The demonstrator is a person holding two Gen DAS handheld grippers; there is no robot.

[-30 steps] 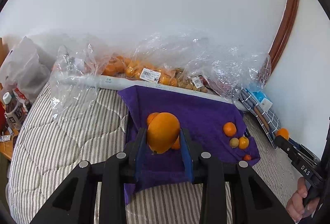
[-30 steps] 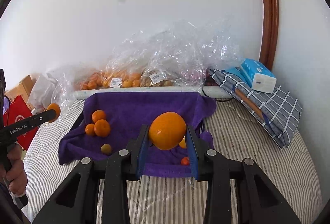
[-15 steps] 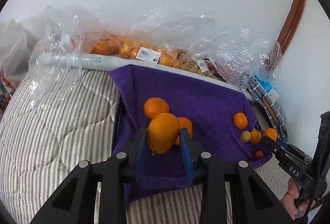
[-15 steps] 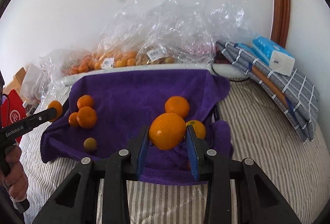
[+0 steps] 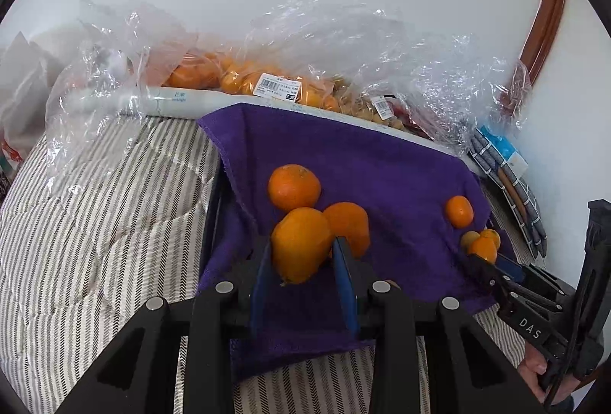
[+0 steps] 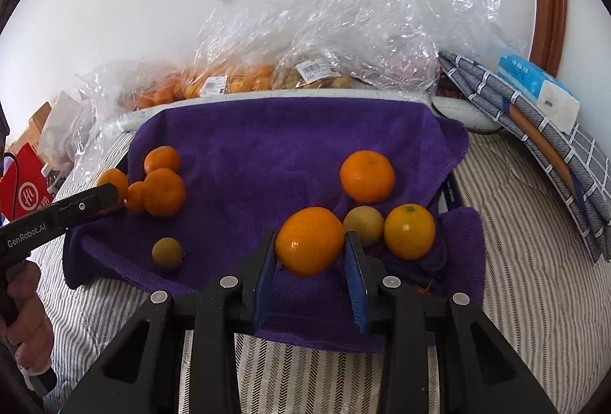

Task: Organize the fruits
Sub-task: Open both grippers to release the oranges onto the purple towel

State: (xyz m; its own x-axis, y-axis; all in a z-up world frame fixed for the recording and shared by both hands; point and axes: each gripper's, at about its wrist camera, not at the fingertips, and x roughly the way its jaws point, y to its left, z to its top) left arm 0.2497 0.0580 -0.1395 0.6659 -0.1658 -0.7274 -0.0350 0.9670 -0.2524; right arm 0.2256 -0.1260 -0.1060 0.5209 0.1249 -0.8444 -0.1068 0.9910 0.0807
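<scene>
My left gripper (image 5: 301,253) is shut on an orange (image 5: 299,244), low over the left part of the purple towel (image 5: 362,162), beside two oranges (image 5: 293,186) lying there. My right gripper (image 6: 310,250) is shut on another orange (image 6: 309,240), low over the towel's right part (image 6: 267,147), next to a yellow-green fruit (image 6: 363,225) and an orange (image 6: 409,231). A cluster of small oranges (image 6: 164,190) and a small greenish fruit (image 6: 167,252) lie at the towel's left. The left gripper also shows in the right wrist view (image 6: 110,190).
Clear plastic bags of oranges (image 5: 244,78) and other fruit (image 6: 317,70) lie along the wall behind the towel. A folded checked cloth (image 6: 534,131) with a blue tissue pack (image 6: 534,86) lies at the right. The striped bedcover (image 5: 95,223) surrounds the towel.
Both grippers have moved forward and down toward the towel, each still holding its orange. The fruit on the towel now looks closer.
</scene>
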